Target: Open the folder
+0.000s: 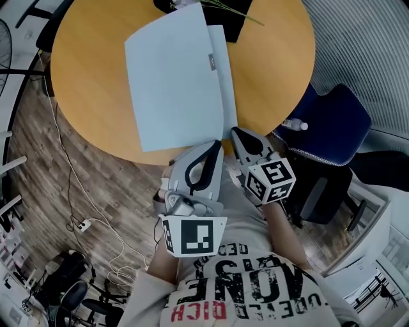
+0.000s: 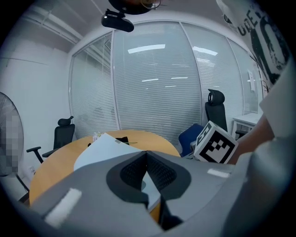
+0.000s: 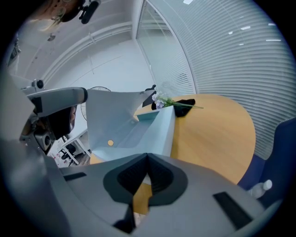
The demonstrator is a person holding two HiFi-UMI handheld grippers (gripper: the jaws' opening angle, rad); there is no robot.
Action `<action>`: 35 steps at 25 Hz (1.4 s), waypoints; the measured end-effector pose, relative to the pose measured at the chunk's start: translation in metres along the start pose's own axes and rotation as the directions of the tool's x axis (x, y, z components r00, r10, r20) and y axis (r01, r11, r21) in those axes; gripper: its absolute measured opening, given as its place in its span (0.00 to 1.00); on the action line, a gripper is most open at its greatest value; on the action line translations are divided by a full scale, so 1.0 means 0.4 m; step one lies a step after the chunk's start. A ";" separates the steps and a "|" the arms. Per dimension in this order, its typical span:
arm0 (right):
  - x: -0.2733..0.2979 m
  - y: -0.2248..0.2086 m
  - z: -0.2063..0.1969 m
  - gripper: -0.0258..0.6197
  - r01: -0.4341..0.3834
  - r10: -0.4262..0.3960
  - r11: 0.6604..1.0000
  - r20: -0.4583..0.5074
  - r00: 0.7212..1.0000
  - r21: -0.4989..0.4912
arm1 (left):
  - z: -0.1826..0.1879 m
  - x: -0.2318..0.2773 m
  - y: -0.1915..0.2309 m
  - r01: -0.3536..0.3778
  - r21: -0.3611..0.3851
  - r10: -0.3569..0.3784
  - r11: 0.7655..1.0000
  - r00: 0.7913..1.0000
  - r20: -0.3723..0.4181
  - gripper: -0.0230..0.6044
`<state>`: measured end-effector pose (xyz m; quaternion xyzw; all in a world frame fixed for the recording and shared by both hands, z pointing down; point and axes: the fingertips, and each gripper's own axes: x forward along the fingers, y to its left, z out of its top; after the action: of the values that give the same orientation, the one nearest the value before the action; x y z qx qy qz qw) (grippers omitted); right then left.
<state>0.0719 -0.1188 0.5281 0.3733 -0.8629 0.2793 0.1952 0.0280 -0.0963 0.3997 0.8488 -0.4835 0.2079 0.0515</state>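
Note:
A light blue folder point(image 1: 172, 76) lies on the round wooden table point(image 1: 89, 76). My left gripper point(image 1: 214, 145) is shut on the near edge of its cover point(image 2: 106, 146), which stands lifted off the rest. In the right gripper view the raised cover point(image 3: 111, 115) leans left and the folder's inside point(image 3: 148, 132) shows below it. My right gripper point(image 1: 235, 132) sits just right of the left one. It is shut on the near corner of the folder's lower part point(image 1: 225, 70). Its marker cube point(image 2: 215, 143) shows in the left gripper view.
A black item with flower stems point(image 1: 230, 16) lies at the table's far edge. A blue chair point(image 1: 339, 121) with a small bottle point(image 1: 297, 124) stands right of the table. Cables point(image 1: 83, 223) run over the wood floor at the left. Black office chairs point(image 2: 62, 134) stand by the glass wall.

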 end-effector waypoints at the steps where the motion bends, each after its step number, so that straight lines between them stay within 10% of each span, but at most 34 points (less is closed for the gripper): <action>1: -0.001 0.000 0.000 0.06 -0.001 0.001 1.000 0.001 1.000 0.002 | 0.003 -0.007 0.004 -0.011 -0.001 0.011 1.000 1.000 0.003 0.05; 19: -0.008 0.001 0.006 0.06 -0.010 0.008 0.997 -0.023 1.000 -0.073 | 0.022 -0.082 0.050 -0.185 -0.070 0.188 0.980 0.982 0.027 0.06; 35: -0.016 -0.002 0.005 0.06 -0.058 0.053 0.994 -0.050 0.997 -0.096 | 0.047 -0.158 0.114 -0.440 -0.003 0.440 0.898 0.897 0.042 0.06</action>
<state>0.0764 -0.1172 0.5233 0.3327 -0.8805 0.2511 0.2257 -0.0331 -0.0751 0.3520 0.7219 -0.6629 0.1982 -0.0096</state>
